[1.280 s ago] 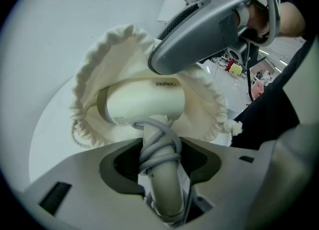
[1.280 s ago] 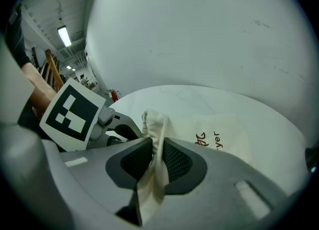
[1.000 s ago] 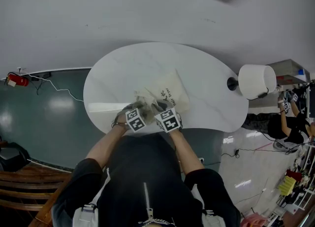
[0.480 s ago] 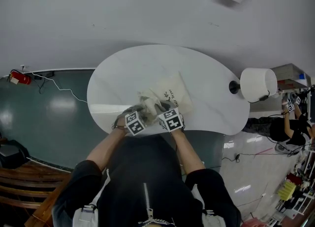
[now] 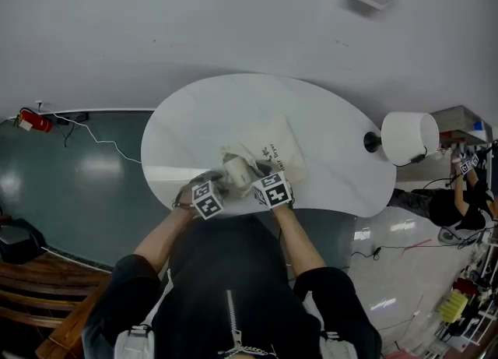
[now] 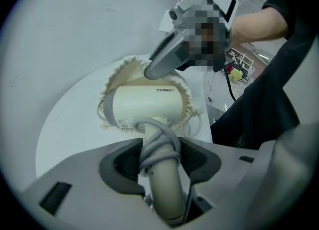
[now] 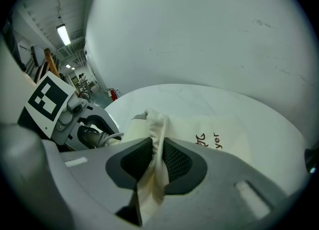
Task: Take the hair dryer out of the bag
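Hair dryer (image 6: 144,107) handle clamped in left tool (image 6: 159,161) — barrel at bag (image 7: 219,136) mouth — right tool (image 7: 157,160) pinching hem.

We wear a black short-sleeved top (image 5: 233,264) with a silver zip (image 5: 232,315) down the front and pale grey patches (image 5: 136,342) low at each shoulder. Our left tongs (image 6: 159,156) and right tongs (image 7: 157,161) are pale grey moulded plastic with dark ribbed pads (image 7: 134,161). Each carries a cube (image 5: 206,198) of black-and-white square markers.
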Demonstrator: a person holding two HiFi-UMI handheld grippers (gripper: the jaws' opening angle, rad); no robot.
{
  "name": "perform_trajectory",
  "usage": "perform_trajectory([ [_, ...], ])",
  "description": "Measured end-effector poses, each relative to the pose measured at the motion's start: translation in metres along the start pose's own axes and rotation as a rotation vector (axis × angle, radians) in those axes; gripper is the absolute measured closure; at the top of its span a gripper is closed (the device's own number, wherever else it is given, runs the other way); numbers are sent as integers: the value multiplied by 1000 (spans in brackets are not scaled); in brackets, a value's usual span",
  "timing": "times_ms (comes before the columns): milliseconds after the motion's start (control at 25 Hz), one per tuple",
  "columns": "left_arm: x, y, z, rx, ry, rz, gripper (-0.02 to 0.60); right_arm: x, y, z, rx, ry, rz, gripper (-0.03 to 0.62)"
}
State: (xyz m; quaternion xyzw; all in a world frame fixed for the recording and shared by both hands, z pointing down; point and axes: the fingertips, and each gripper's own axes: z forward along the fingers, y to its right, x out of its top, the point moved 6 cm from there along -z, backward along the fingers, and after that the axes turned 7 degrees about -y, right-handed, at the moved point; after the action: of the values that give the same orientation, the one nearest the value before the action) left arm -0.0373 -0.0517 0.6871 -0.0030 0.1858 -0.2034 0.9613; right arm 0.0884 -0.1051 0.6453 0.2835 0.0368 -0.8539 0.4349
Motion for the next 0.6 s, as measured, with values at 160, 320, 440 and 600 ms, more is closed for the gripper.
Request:
perform_trajectory([
  [160, -12, 2, -8, 4, 13, -23, 362, -1, -1, 1, 1, -5, -1, 531],
  [320, -20, 2, -16, 17, 22, -52, 362, -2, 0, 3, 7, -11, -3, 531],
  [440, -26, 0, -22, 34, 32, -85, 362, -3, 0, 6, 13, -20, -5, 531],
  [600, -35, 0, -29, 40, 57, -145, 362, -5, -1, 14, 24, -44, -15, 528],
])
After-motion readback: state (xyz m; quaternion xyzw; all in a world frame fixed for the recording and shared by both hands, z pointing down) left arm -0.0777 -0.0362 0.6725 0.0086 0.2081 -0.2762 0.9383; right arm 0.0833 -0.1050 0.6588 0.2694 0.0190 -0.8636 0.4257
